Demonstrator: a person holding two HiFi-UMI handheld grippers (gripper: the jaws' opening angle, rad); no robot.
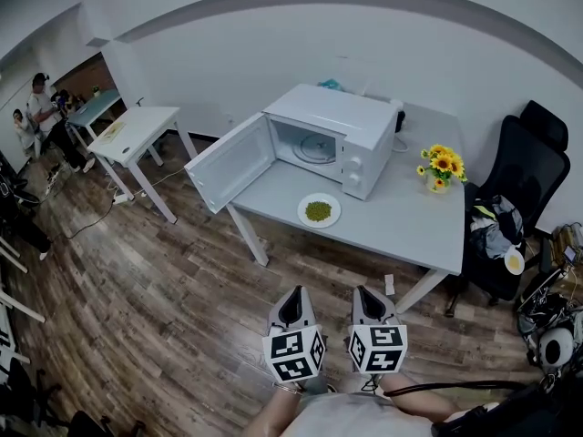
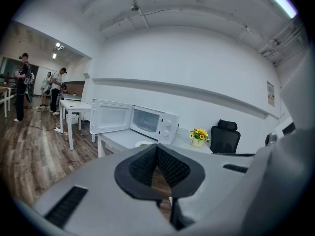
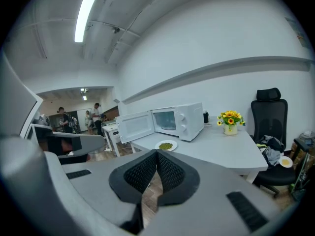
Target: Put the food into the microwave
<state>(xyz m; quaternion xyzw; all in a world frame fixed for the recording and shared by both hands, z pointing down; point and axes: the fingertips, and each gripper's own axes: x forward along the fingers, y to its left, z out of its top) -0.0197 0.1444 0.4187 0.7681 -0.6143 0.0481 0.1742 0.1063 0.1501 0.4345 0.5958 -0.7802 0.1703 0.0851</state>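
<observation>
A white plate of green food (image 1: 319,210) (image 3: 166,145) sits on the grey table (image 1: 401,226) in front of a white microwave (image 1: 332,137) (image 2: 147,122) (image 3: 179,121). The microwave door (image 1: 230,162) hangs wide open to the left, and a glass turntable shows inside. Both grippers are held low over the floor, well short of the table. My left gripper (image 1: 291,309) (image 2: 157,162) is shut with nothing in it. My right gripper (image 1: 369,306) (image 3: 157,165) is shut too and holds nothing.
A vase of sunflowers (image 1: 440,166) stands at the table's right end. A black office chair (image 1: 513,203) with clutter sits to the right. Another white table (image 1: 137,139) stands at left, with people (image 1: 38,112) beyond it. Wooden floor (image 1: 155,289) lies between me and the table.
</observation>
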